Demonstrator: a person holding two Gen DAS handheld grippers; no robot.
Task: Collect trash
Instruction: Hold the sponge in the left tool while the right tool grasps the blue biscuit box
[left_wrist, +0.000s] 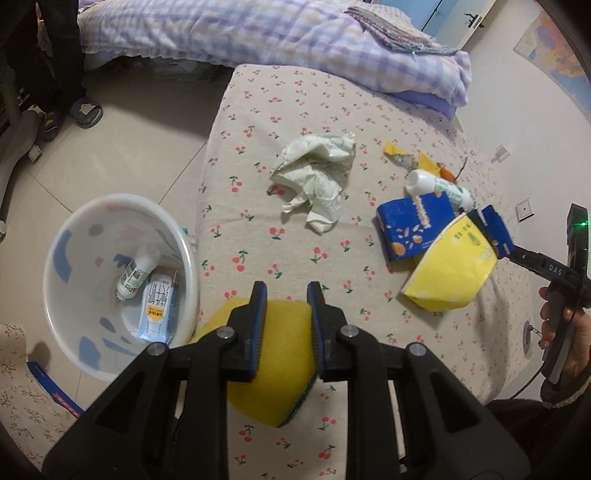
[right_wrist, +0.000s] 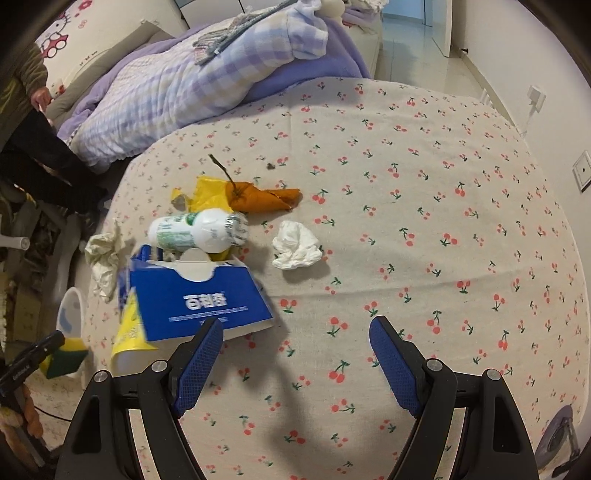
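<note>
My left gripper (left_wrist: 286, 295) is shut on a yellow sponge (left_wrist: 284, 350) with a green scouring side, held above the table's near edge. To its left on the floor stands a white bin (left_wrist: 74, 229) holding a small bottle (left_wrist: 135, 273) and a carton (left_wrist: 159, 310). On the cherry-print tablecloth (right_wrist: 443, 184) lie a blue box (right_wrist: 199, 295), a yellow paper cup (right_wrist: 129, 332), a white bottle (right_wrist: 199, 230), an orange peel (right_wrist: 266, 197), a white tissue (right_wrist: 295, 245) and crumpled paper (left_wrist: 317, 177). My right gripper (right_wrist: 295, 328) stands open and empty just right of the blue box.
A bed with a purple checked quilt (left_wrist: 258, 33) lies behind the table. Slippers (left_wrist: 85, 110) and dark trouser legs stand on the tiled floor at the far left. A yellow wrapper (right_wrist: 207, 192) lies behind the bottle. A white wall with sockets (right_wrist: 583, 171) runs along the table's right side.
</note>
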